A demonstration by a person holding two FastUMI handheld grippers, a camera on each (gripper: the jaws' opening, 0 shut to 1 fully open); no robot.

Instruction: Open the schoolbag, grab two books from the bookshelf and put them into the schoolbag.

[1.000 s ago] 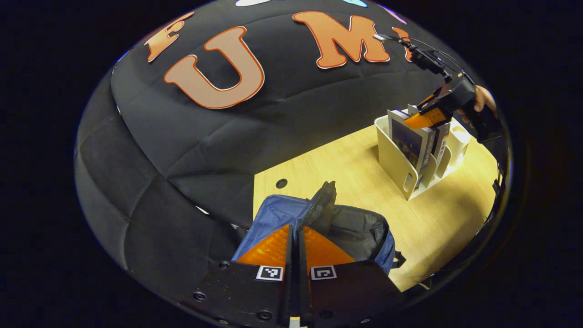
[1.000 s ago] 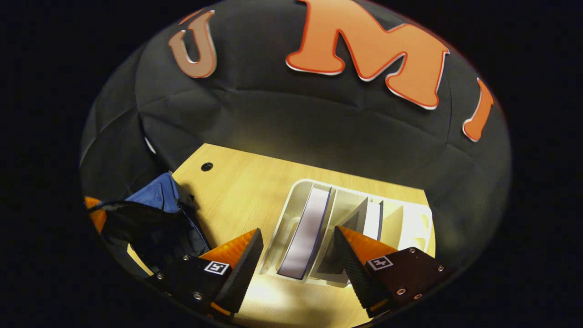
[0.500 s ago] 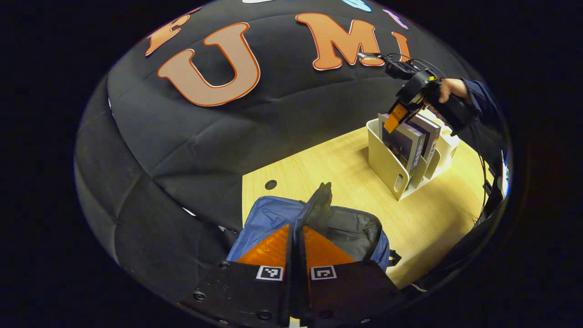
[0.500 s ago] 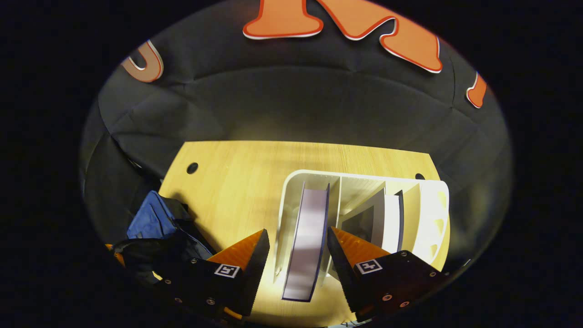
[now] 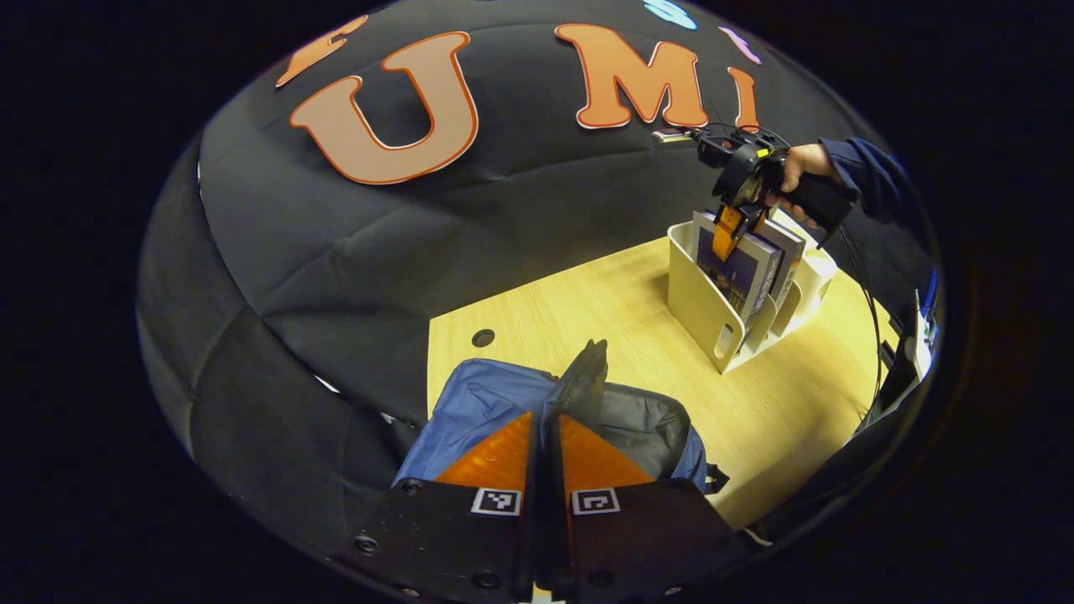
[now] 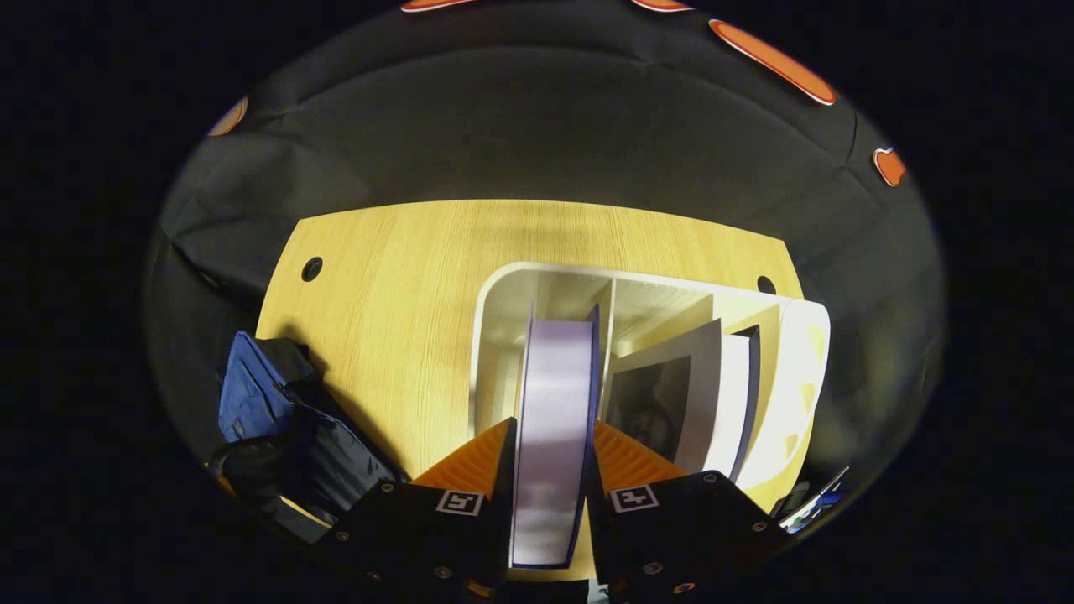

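Right claw has closed onto the first book.

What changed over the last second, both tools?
The right tool came down over the bookshelf and closed from wide open onto the first book, a finger on each cover. The left tool stayed shut on the schoolbag flap, holding it open. The second book stayed in its slot.
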